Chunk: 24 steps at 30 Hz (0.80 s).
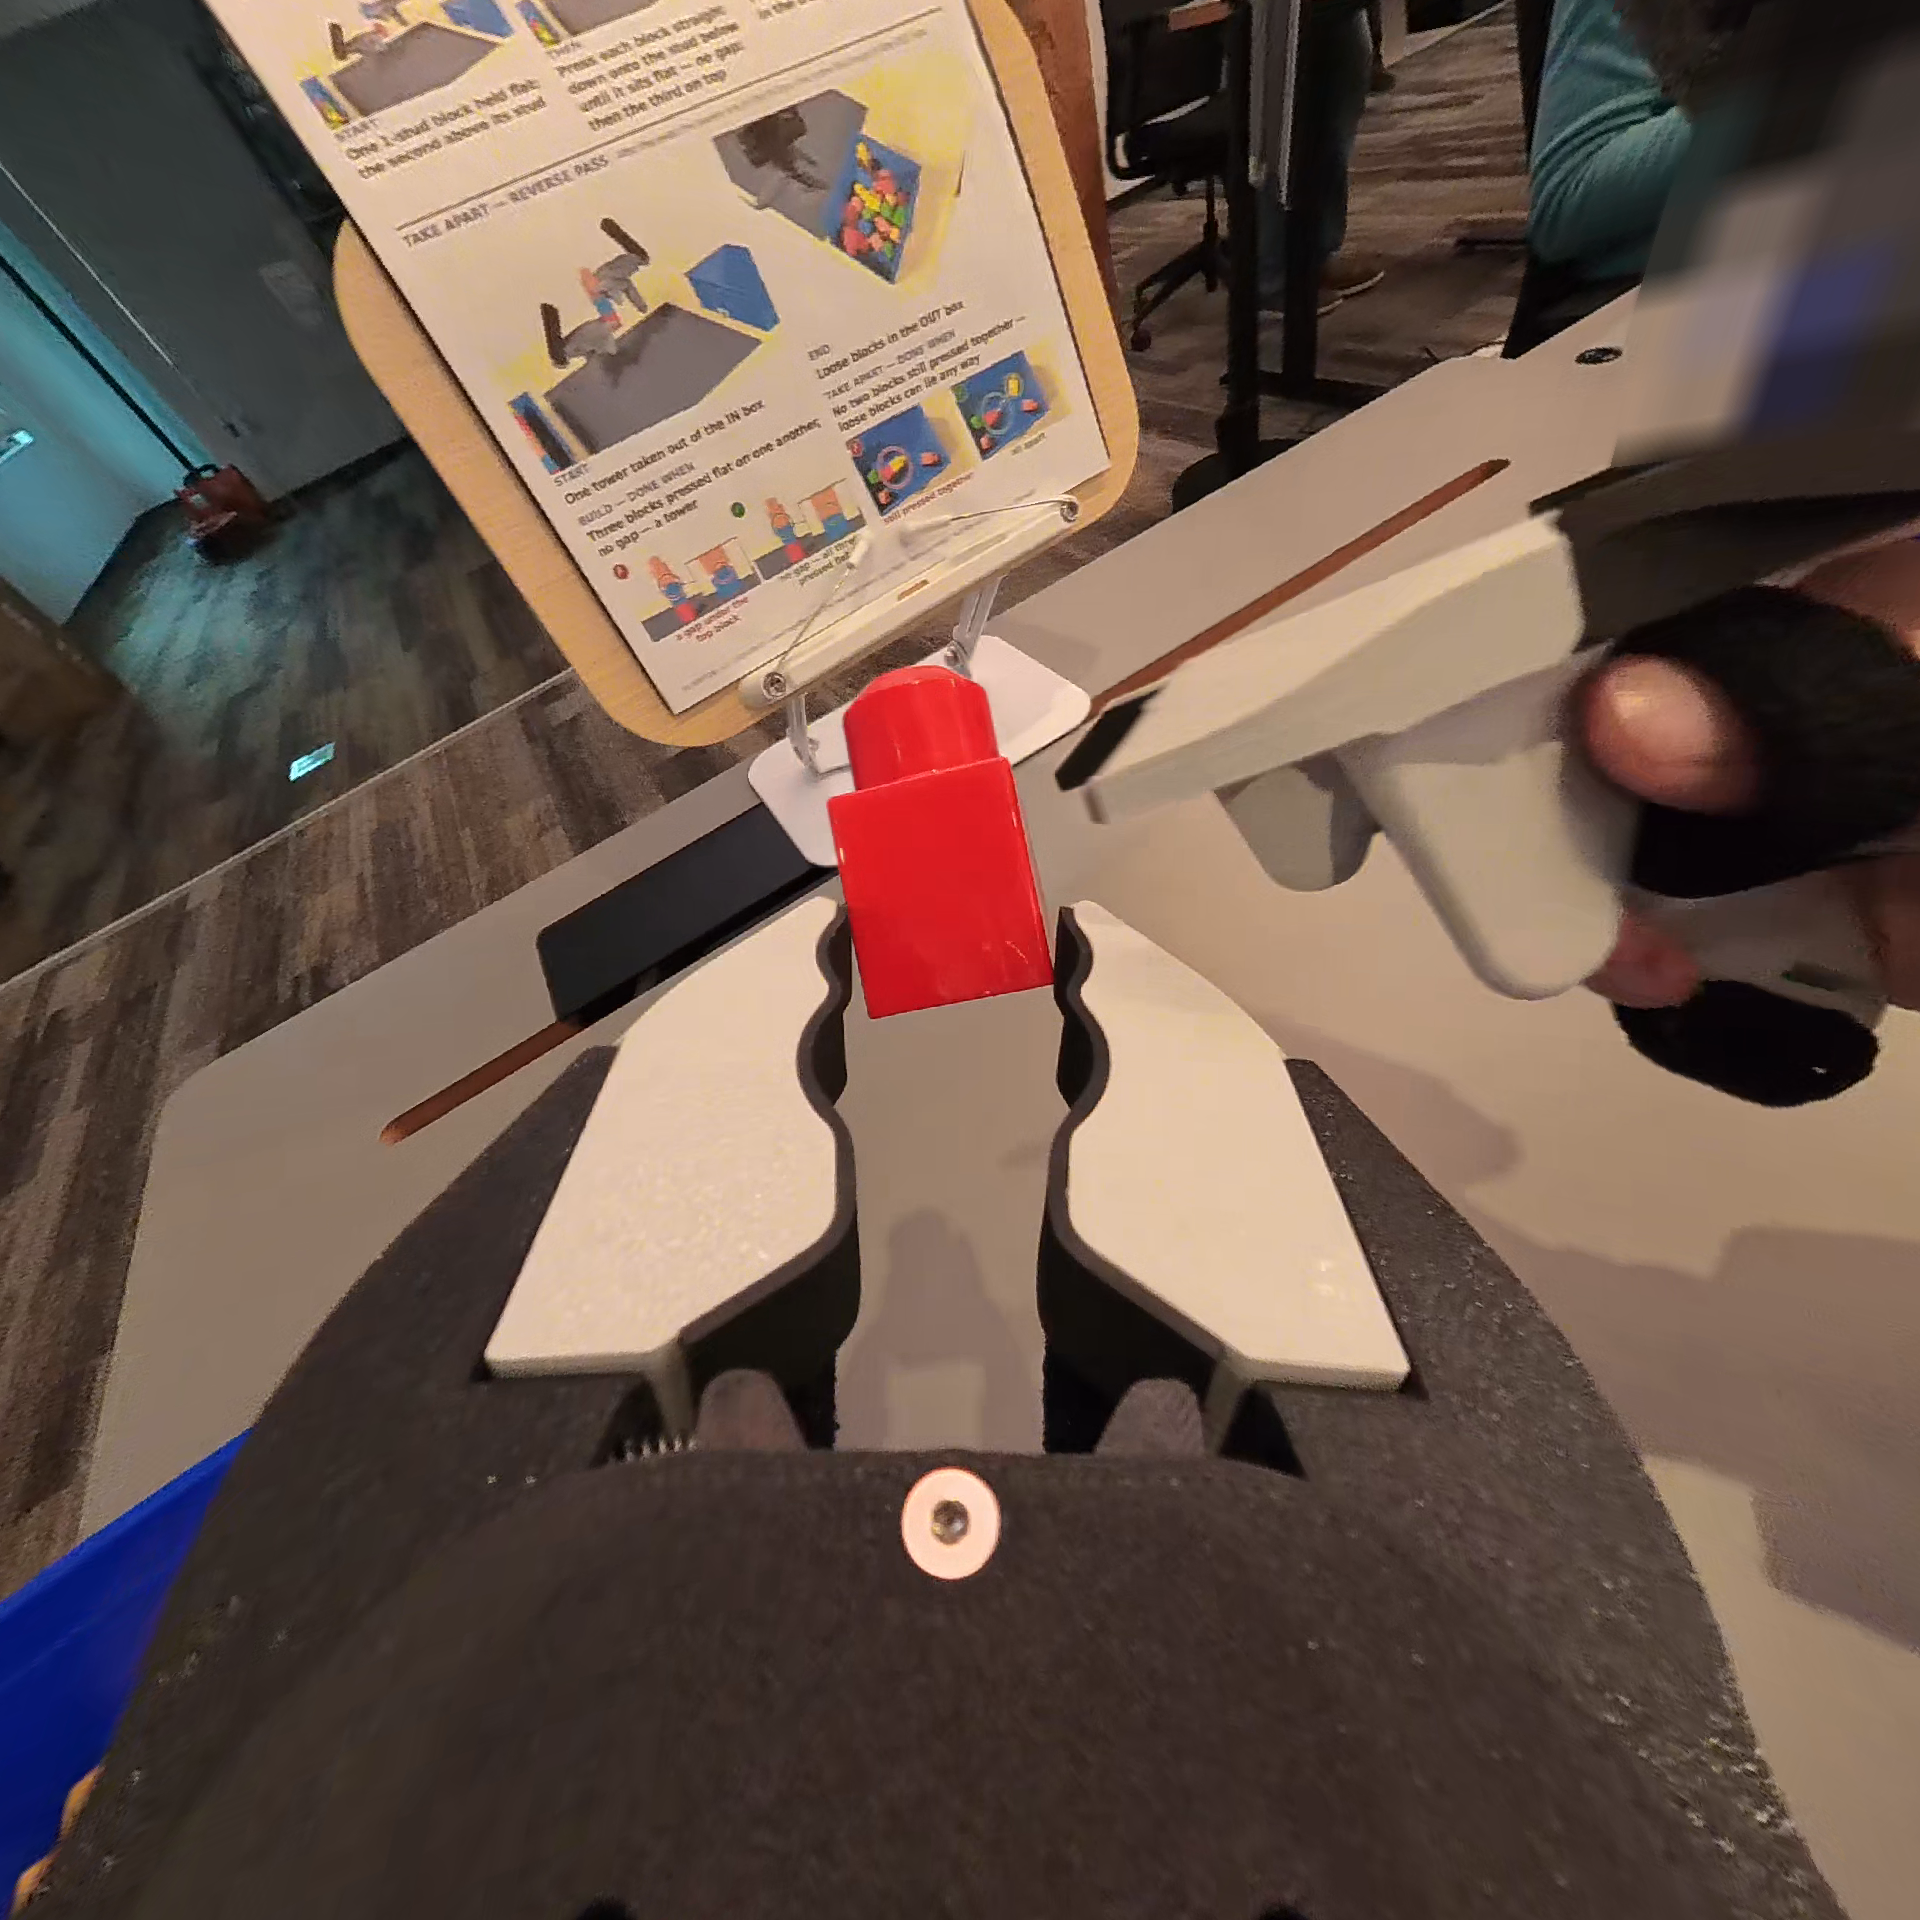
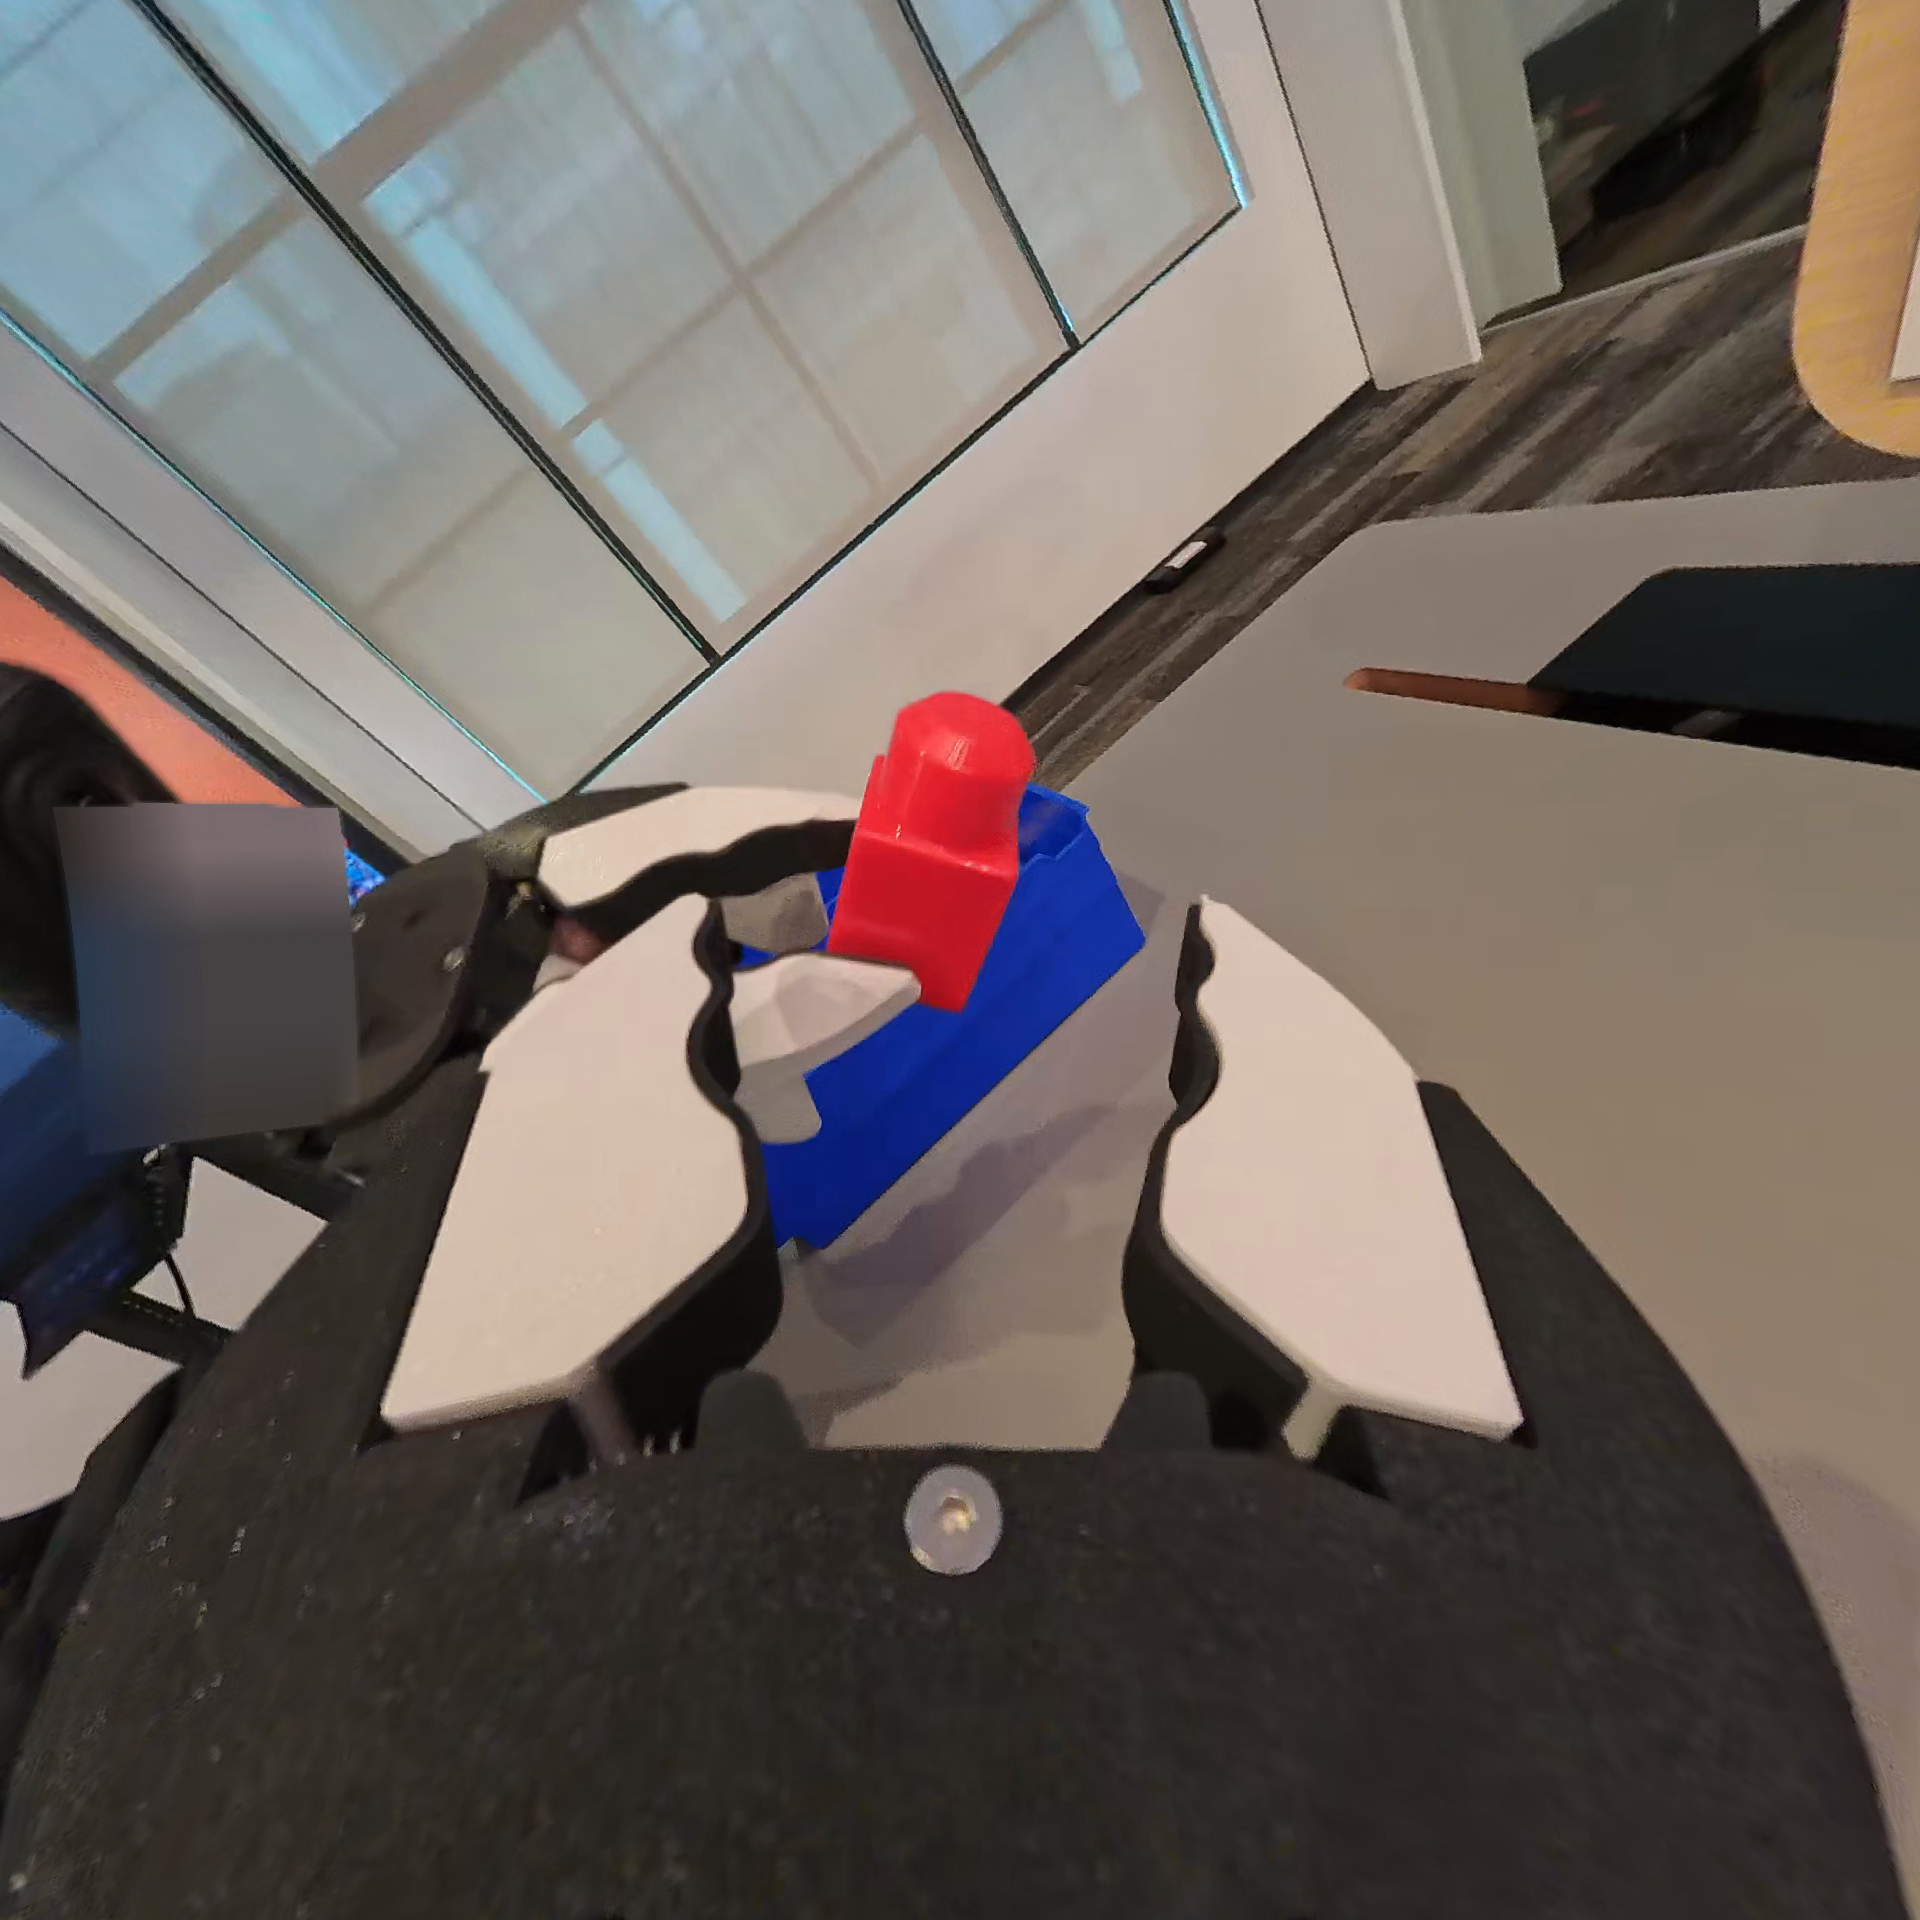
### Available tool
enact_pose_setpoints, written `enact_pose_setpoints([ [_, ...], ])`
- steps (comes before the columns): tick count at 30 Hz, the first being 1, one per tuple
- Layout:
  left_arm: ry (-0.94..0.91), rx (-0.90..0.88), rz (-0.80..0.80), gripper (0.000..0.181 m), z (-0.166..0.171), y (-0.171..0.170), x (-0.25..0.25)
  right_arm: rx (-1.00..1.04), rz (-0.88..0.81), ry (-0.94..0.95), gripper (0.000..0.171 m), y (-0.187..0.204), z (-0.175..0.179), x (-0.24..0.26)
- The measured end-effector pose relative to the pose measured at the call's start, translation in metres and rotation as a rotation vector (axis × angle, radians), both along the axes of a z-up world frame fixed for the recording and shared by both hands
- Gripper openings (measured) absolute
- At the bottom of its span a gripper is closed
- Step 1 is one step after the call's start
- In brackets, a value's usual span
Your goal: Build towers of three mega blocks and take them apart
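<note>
A red one-stud mega block (image 1: 940,894) stands upright between the tips of my left gripper (image 1: 951,935), which is shut on its lower body and holds it above the grey table (image 1: 1299,1195). In the right wrist view the same red block (image 2: 925,873) is tilted, held by the left gripper's fingers (image 2: 644,847) in front of a blue bin (image 2: 935,1091). My right gripper (image 2: 951,920) is open and empty, its jaws wide apart a short way from the block. It also shows side-on in the left wrist view (image 1: 1091,758), in a gloved hand, just right of the block.
A wooden stand with an instruction sheet (image 1: 727,364) is on the table behind the block. The blue bin's corner (image 1: 83,1610) is at lower left. The table has a dark cut-out (image 1: 665,925) and narrow brown slots (image 1: 1299,571). Office chairs and a seated person (image 1: 1590,156) are beyond.
</note>
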<state>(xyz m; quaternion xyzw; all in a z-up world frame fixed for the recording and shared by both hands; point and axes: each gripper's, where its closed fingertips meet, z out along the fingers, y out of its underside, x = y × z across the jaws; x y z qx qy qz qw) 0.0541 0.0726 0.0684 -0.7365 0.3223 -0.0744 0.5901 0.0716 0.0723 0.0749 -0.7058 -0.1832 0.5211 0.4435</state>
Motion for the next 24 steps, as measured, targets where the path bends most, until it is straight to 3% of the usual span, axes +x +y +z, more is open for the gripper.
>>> enact_pose_setpoints([
  [6,0.017,-0.014,-0.031,0.037,-0.005,-0.005,0.009,-0.038,0.021,-0.057,0.067,0.005,-0.01,-0.008],
  [8,0.028,-0.007,-0.028,0.037,-0.006,-0.006,0.009,-0.039,0.079,-0.055,0.042,-0.001,-0.011,-0.014],
  [9,0.034,-0.006,-0.027,0.037,-0.007,-0.006,0.008,-0.042,0.089,-0.051,0.039,-0.002,-0.012,-0.015],
  [13,0.032,-0.07,-0.069,0.038,-0.021,-0.015,0.01,0.019,0.095,-0.123,0.038,-0.003,-0.023,-0.009],
  [15,0.026,-0.124,-0.079,0.053,-0.032,-0.025,0.002,0.108,0.089,-0.161,0.038,-0.003,-0.032,0.006],
  [17,0.041,-0.15,-0.077,0.054,-0.039,-0.037,-0.017,0.245,0.146,-0.264,0.038,-0.009,-0.057,0.029],
  [20,0.027,-0.169,-0.046,0.052,-0.041,-0.05,-0.059,0.464,0.251,-0.54,0.038,-0.016,-0.128,0.075],
  [22,-0.009,-0.196,-0.028,0.048,-0.039,-0.056,-0.083,0.481,0.264,-0.664,0.038,-0.012,-0.166,0.101],
  [24,-0.021,-0.223,0.001,0.047,-0.039,-0.059,-0.105,0.487,0.267,-0.683,0.038,-0.009,-0.182,0.113],
])
